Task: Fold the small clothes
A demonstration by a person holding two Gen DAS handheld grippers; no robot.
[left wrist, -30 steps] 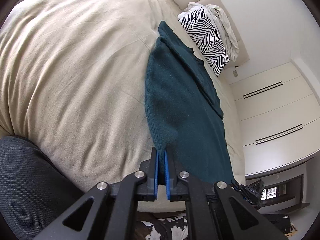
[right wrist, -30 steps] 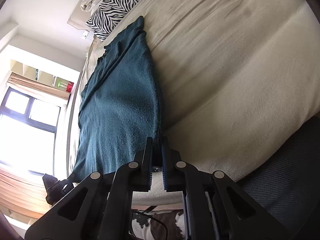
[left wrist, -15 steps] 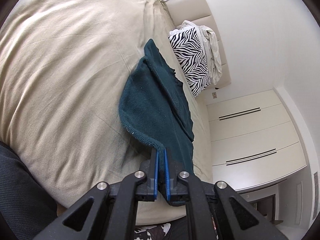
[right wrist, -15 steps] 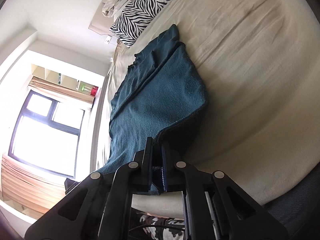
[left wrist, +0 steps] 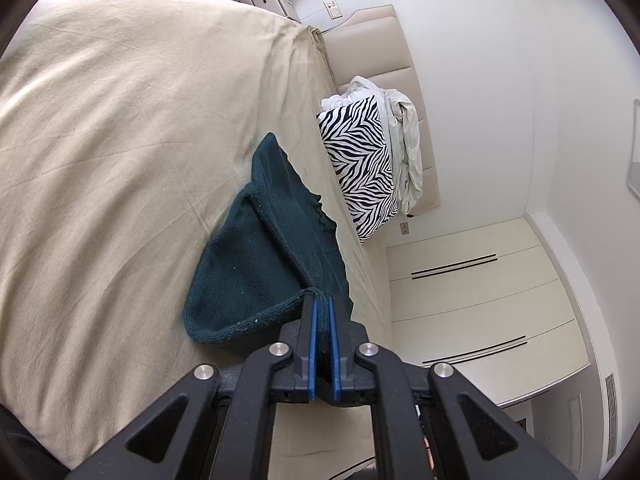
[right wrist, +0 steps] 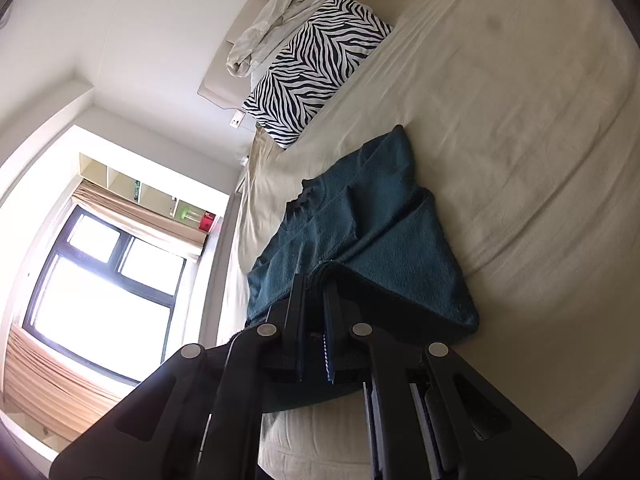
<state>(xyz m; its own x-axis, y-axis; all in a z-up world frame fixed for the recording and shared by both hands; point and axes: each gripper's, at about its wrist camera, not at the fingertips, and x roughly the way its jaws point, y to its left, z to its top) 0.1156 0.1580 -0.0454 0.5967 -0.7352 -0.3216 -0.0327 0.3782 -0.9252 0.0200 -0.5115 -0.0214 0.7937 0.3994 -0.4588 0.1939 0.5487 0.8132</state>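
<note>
A dark teal knitted sweater lies on a beige bed. My left gripper is shut on one bottom corner of the sweater and holds it lifted above the bed. My right gripper is shut on the other bottom corner of the sweater, also lifted. The lower part of the sweater curls up and over towards its collar end, which rests on the bed near the pillow.
A zebra-striped pillow with a crumpled white cloth leans on the headboard. White wardrobe doors stand beyond the bed. The pillow and a bright window show in the right wrist view.
Both grippers have lifted the sweater's bottom edge off the bed and carried it towards the pillow end, so the sweater now bends into a fold.
</note>
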